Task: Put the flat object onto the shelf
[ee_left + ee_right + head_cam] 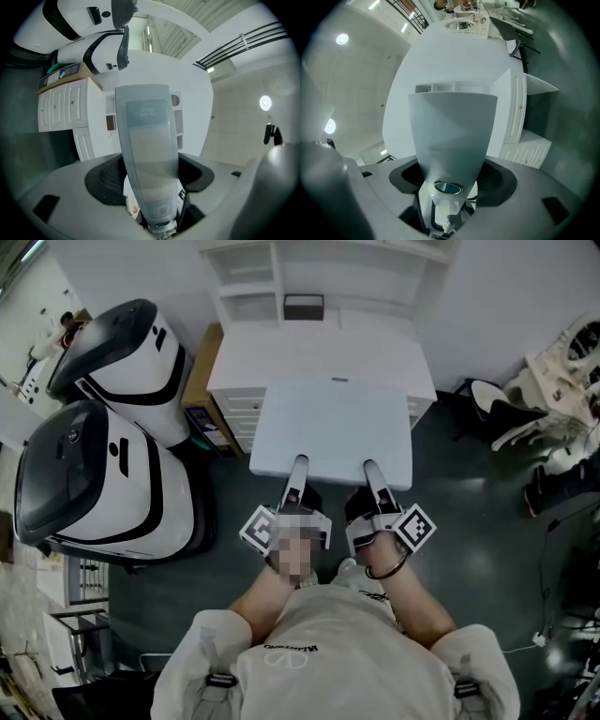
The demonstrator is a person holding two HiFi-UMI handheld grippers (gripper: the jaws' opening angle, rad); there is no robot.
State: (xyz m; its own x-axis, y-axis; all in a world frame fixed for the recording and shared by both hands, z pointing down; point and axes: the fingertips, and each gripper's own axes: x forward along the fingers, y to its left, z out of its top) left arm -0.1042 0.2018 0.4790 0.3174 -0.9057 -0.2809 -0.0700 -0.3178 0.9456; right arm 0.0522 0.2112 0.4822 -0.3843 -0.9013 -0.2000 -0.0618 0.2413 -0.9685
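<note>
I hold a flat white board (333,427) level in front of me, over the dark floor. My left gripper (298,465) and right gripper (370,470) each grip its near edge, side by side. The board (147,150) runs straight out from the jaws in the left gripper view. In the right gripper view the board (452,136) does the same. Its far edge lies close to the white cabinet top (319,352). Behind that stands the white shelf unit (281,273) with open compartments. The fingertips are hidden by the board in both gripper views.
Two large white-and-black machines (103,474) (122,352) stand at the left. A wooden cabinet (202,381) sits beside the white one. A small dark box (303,306) is in a shelf compartment. White chairs and clutter (562,381) fill the right side.
</note>
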